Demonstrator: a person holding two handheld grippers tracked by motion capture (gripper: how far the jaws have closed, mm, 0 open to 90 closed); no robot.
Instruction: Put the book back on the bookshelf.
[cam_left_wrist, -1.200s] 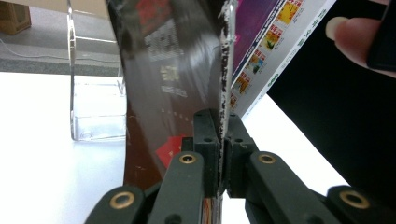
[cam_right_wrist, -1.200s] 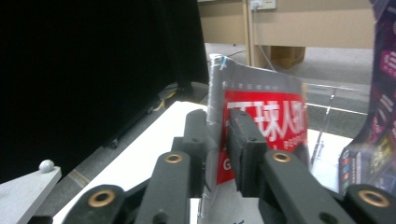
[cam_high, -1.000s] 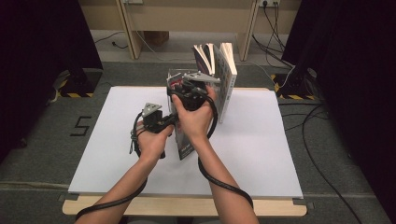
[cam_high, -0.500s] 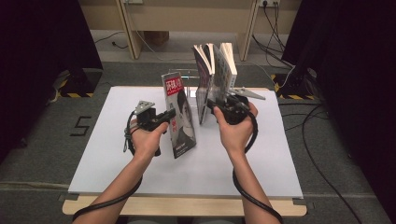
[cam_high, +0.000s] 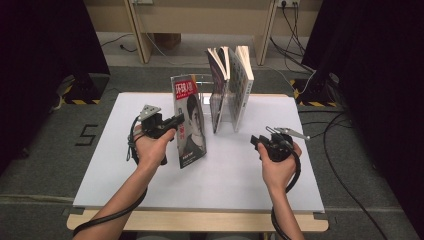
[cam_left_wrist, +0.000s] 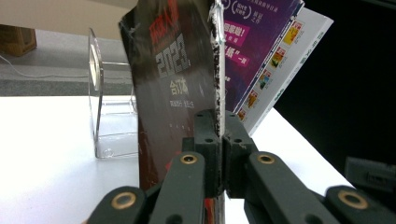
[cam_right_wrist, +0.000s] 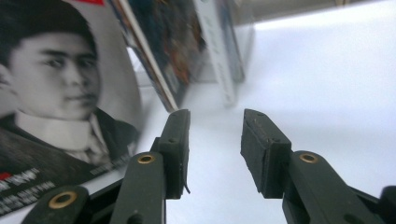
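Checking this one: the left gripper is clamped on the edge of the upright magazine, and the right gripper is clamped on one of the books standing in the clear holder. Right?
Not quite. The left gripper is clamped on the magazine, but the right gripper holds nothing: the right gripper view shows its jaws apart over bare table, short of the books in the clear holder.

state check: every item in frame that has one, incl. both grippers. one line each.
magazine: upright on the table, lower edge down, clamped at its spine edge
left gripper: shut on the magazine
right gripper: open, nothing between its jaws, off to the right of the books
books in the stand: upright, leaning together, pages fanned at the top
clear stand: upright on the table
table: white top, bare in front
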